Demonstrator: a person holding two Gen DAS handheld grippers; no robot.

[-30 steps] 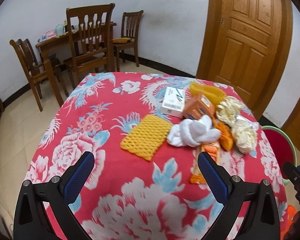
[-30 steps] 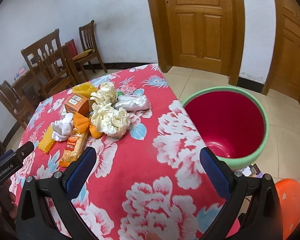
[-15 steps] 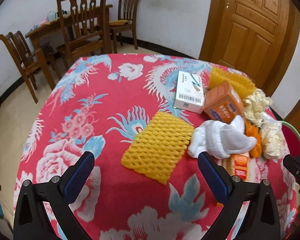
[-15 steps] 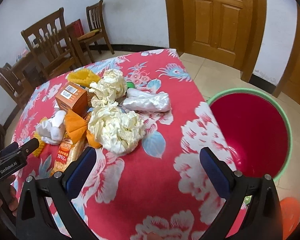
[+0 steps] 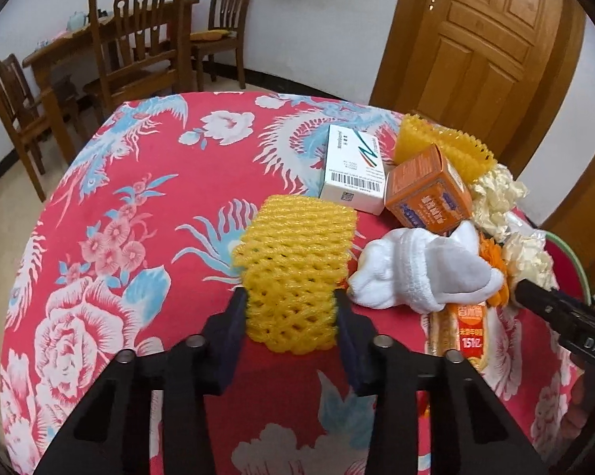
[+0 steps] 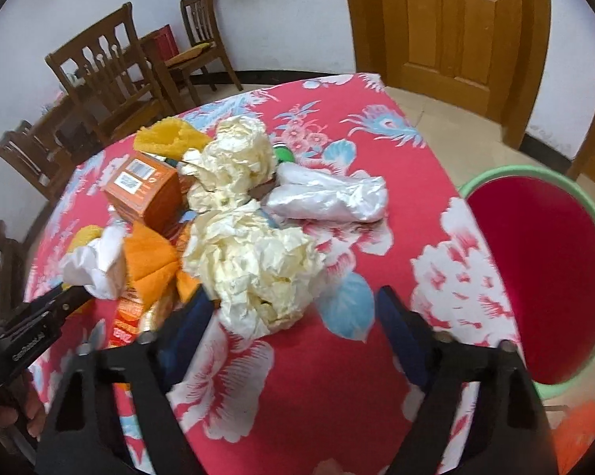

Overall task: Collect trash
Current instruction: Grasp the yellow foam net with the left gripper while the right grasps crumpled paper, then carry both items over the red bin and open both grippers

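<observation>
I see the yellow foam net [image 5: 293, 273] bowed up at centre — white wad [image 5: 420, 269] at its three o'clock, white carton [image 5: 353, 170] and orange box [image 5: 428, 194] at one — crumpled cream paper [image 6: 254, 265] farther right.

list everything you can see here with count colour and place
foam net: 2, yellow, one pinched in left gripper, one behind orange box
white box: 1, table middle
orange box: 1, beside white box
sock: 1, white, by the net
paper wads: 2, cream
plastic bag: 1, clear
snack wrapper: 1, orange
bin: 1, red and green, floor
chairs: several, brown
left gripper: just closing on net
right gripper: closing, right pad clear of wad
</observation>
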